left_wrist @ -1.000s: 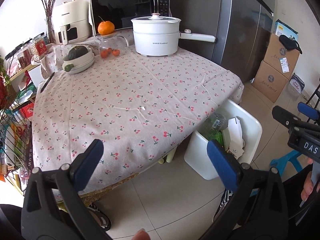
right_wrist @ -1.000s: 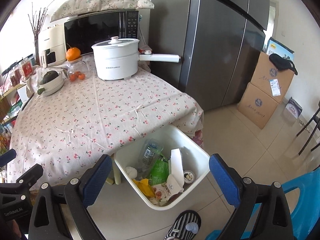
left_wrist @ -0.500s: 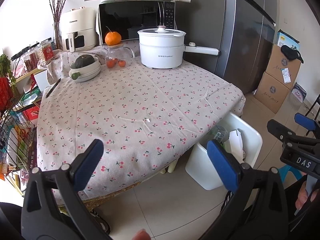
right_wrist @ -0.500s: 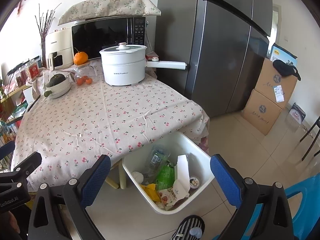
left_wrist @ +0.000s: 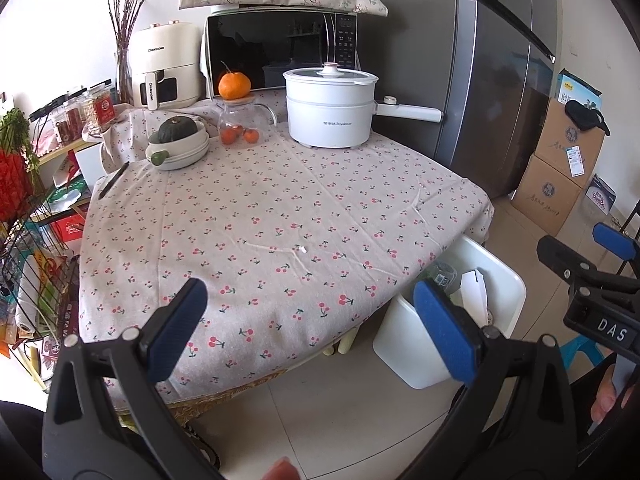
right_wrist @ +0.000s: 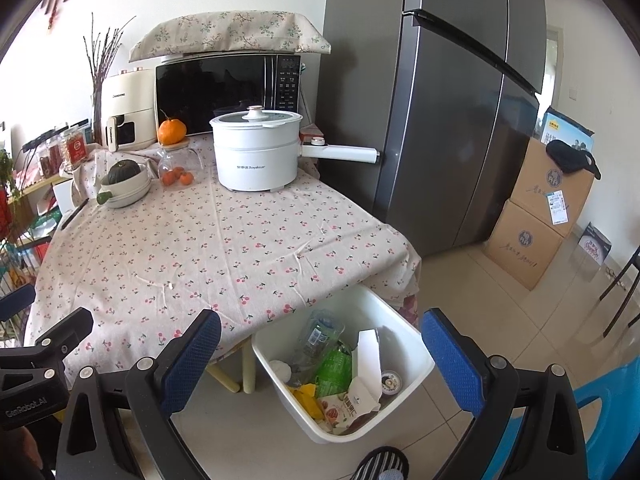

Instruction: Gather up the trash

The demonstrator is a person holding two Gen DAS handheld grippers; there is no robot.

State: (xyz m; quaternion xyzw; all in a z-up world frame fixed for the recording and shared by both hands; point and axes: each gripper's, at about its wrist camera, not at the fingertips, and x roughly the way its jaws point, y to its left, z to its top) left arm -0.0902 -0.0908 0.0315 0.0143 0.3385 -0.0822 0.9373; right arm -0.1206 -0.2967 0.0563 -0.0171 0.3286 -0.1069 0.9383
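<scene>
- Right wrist view looks down into the white bin (right_wrist: 416,364), which sits on the floor tucked partly under the worktop's (right_wrist: 224,240) near edge; it holds a clear plastic bottle (right_wrist: 320,334), a green packet (right_wrist: 334,366), a white carton (right_wrist: 368,356), a small round lid (right_wrist: 390,380) and yellow and printed wrappers (right_wrist: 340,406).
- From the left wrist view only the bin's far rim (left_wrist: 500,280) and the top of the carton show past the tablecloth (left_wrist: 280,220).
- The right gripper (right_wrist: 320,356) hangs above the bin with its fingers spread wide and nothing between them; the left gripper (left_wrist: 308,328) is just as wide and empty, held over the worktop's front edge.
- The cloth itself looks bare of litter apart from one tiny white speck (left_wrist: 303,249) near the middle. Everything else on it, the electric pot (left_wrist: 330,110), the glass jug (left_wrist: 240,126) with an orange (left_wrist: 234,85) on its lid, the bowl with a squash (left_wrist: 178,142), reads as kitchenware, not trash.
- Judging by this, the collecting seems close to finished.
- To do the step well: scan the cloth and the floor tiles before committing. If the speck is to go, approach it from straight above with the fingers narrowed first, and pinch lightly so the cloth is not dragged up with it.
- Carry anything picked up fully over the bin's opening before letting go, since the worktop overhangs part of the rim.
</scene>
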